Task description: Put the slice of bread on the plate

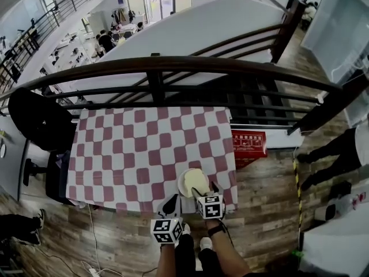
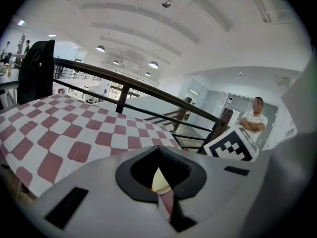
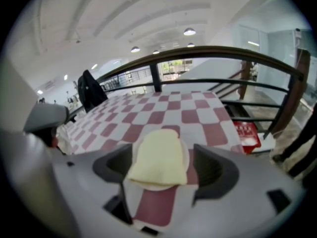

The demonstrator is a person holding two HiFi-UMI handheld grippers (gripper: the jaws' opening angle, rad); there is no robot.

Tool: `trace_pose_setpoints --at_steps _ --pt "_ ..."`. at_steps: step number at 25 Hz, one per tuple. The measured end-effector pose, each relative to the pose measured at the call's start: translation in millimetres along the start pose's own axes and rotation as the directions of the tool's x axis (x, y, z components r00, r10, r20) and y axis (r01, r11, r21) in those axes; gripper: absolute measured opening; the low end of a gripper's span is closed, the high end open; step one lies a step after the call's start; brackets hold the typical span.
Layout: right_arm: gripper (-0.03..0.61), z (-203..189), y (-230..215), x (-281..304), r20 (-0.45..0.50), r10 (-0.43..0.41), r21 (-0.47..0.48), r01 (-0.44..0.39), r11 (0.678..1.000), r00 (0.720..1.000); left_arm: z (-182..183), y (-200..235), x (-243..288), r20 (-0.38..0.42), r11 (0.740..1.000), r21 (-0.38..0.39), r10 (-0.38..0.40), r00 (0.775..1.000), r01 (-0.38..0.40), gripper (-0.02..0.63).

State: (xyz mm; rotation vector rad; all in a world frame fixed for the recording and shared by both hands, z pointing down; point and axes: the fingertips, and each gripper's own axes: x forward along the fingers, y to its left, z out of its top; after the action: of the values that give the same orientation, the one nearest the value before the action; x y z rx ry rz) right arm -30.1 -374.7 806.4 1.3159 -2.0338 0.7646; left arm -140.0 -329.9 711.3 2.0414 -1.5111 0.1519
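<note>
Bread slice [image 3: 158, 157] lies flat on the white plate [image 3: 153, 187] near the counter's [image 1: 144, 149] five o'clock corner. It sits at twelve o'clock from the right gripper [image 3: 162, 167], between its wide-apart jaws and untouched. Left gripper [image 1: 171, 205], at the plate's seven o'clock, has its jaws together.

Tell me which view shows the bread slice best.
The right gripper view: the bread slice lies on the plate, large and centred between the jaws of the open right tool. The head view shows it small at the near edge of the table, just beyond that tool. The left gripper view catches only a pale sliver.
</note>
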Motion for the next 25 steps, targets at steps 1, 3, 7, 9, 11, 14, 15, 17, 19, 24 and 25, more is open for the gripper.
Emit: trace_pose_setpoints --at_steps 1,3,7,9,11,14,15,17,19,24,25 --pt "0.379 5 1 -9 0.023 0.007 0.008 -0.007 1.000 1.000 4 -2 -2 0.007 1.000 0.001 0.003 1.000 -0.003 0.018" --pt "0.379 17 5 -29 0.069 0.026 0.016 -0.027 1.000 0.997 13 -6 -6 0.025 1.000 0.008 0.008 1.000 -0.008 0.018" --pt "0.377 38 16 -66 0.133 0.100 0.031 -0.105 0.994 0.986 45 -22 -14 0.085 0.999 0.041 0.000 0.996 -0.003 0.018" --pt "0.376 47 20 -83 0.158 0.120 0.030 -0.126 0.992 0.980 60 -34 -19 0.109 0.998 0.064 -0.010 0.994 0.003 0.018" --pt "0.373 60 21 -97 0.192 0.128 0.019 -0.134 0.991 0.973 75 -44 -24 0.135 0.996 0.090 -0.023 0.991 0.010 0.018" --pt "0.342 82 21 -120 0.266 0.136 0.004 -0.142 0.990 0.954 94 -59 -29 0.175 0.991 0.129 -0.045 0.984 0.023 0.018" --pt "0.326 89 20 -129 0.291 0.137 -0.004 -0.142 0.990 0.947 99 -65 -33 0.186 0.990 0.140 -0.052 0.981 0.026 0.018" --pt "0.299 103 20 -145 0.336 0.139 -0.022 -0.140 0.990 0.931 110 -76 -38 0.208 0.986 0.164 -0.064 0.976 0.030 0.018" --pt "0.282 116 21 -159 0.370 0.141 -0.043 -0.135 0.990 0.918 122 -81 -45 0.229 0.982 0.186 -0.069 0.971 0.026 0.018" --pt "0.226 144 16 -204 0.461 0.137 -0.088 -0.108 0.990 0.877 144 -96 -58 0.279 0.975 0.220 -0.079 0.957 0.016 0.018" --pt "0.210 152 17 -213 0.485 0.138 -0.099 -0.103 0.990 0.864 149 -99 -61 0.291 0.974 0.227 -0.082 0.953 0.014 0.018"
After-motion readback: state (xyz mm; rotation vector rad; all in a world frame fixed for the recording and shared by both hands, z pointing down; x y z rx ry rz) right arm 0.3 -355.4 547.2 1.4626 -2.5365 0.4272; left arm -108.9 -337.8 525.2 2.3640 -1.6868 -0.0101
